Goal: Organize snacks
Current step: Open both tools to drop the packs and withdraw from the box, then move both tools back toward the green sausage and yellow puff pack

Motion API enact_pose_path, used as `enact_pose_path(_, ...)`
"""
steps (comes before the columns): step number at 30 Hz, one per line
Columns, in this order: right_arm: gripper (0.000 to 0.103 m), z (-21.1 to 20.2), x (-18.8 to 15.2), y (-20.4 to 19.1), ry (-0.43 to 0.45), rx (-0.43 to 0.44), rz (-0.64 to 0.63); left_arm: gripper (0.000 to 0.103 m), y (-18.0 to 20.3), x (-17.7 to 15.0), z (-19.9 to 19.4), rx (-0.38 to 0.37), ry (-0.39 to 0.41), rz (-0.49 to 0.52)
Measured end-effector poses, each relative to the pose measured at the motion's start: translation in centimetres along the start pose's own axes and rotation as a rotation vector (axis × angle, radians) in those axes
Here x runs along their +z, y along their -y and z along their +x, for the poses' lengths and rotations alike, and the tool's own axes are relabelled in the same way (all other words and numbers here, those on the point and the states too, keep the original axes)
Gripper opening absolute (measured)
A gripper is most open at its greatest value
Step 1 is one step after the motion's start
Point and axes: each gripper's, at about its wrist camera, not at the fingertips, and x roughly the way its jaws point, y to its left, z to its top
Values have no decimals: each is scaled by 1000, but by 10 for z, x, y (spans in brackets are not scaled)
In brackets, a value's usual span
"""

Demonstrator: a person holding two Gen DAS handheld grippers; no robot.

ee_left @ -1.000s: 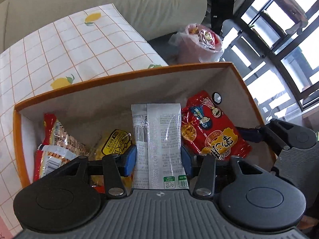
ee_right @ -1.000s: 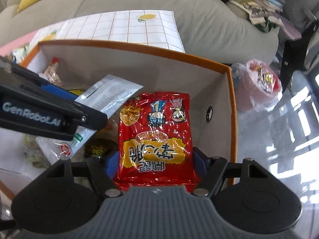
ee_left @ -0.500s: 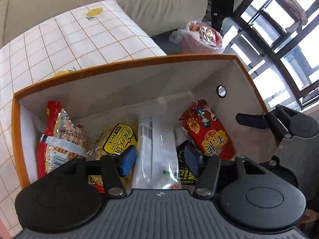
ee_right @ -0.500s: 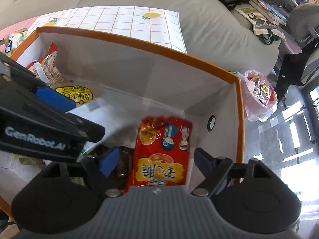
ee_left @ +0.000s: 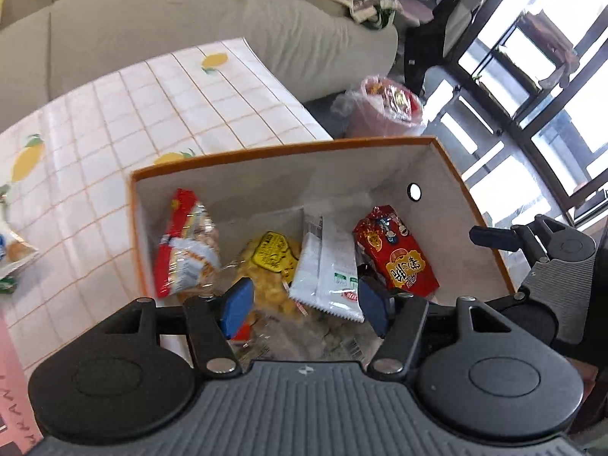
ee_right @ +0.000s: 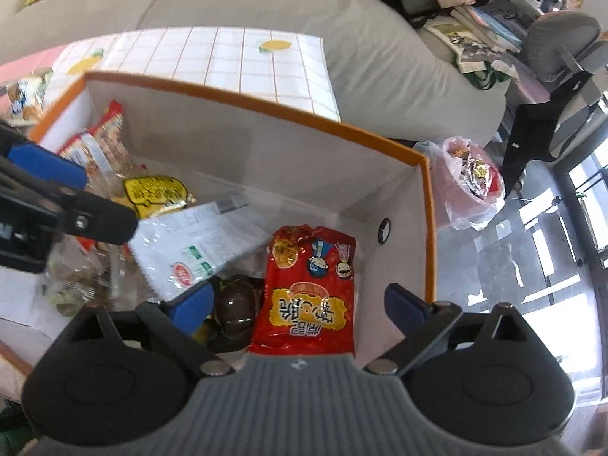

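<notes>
An orange-rimmed box holds several snack packs. The white packet lies inside it, beside the yellow bag. At the box's right end rests the red packet. Above the box my left gripper has its jaws opening, with nothing pressed between the blue pads. My right gripper also has its jaws opening, and the red packet lies free below them. A red-and-clear pack leans at the box's left end.
The box sits on a lemon-print checked cloth in front of a grey sofa. A pink bag of wrappers stands on the floor past the box. Another snack pack lies on the cloth at left.
Both grippers have let go: the white packet and the red packet dropped into the box. Both grippers opened wider and rose away from it.
</notes>
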Motion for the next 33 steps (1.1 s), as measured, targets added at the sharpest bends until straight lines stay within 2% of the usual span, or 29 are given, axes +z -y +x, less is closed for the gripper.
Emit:
enact_pose_path(6,94,-40,-4,-13,122,30,93,74,-13,-18,-44,30,96,3)
enact_pose_path(11,94,-70,-7,-41,238,102,165,74,-27,-38,-81,69,181,-5)
enact_pose_path(17,94,-87,-8,-84,347,175,209,74,-59,-65,-115,140,243,-61)
enact_pose_path(24,94,-91,-4,-143,399,225,160,74,-113,-97,-137,211,269,-200)
enact_pose_path(29,92,-84,5,-177,383,253,122,74,-153,-117,-145,253,281,-301)
enact_pose_path(31,87,-81,9,-191,375,251,97,74,-167,-124,-146,262,283,-327)
enact_pose_path(33,86,-75,14,-203,366,248,69,74,-179,-127,-146,270,283,-347)
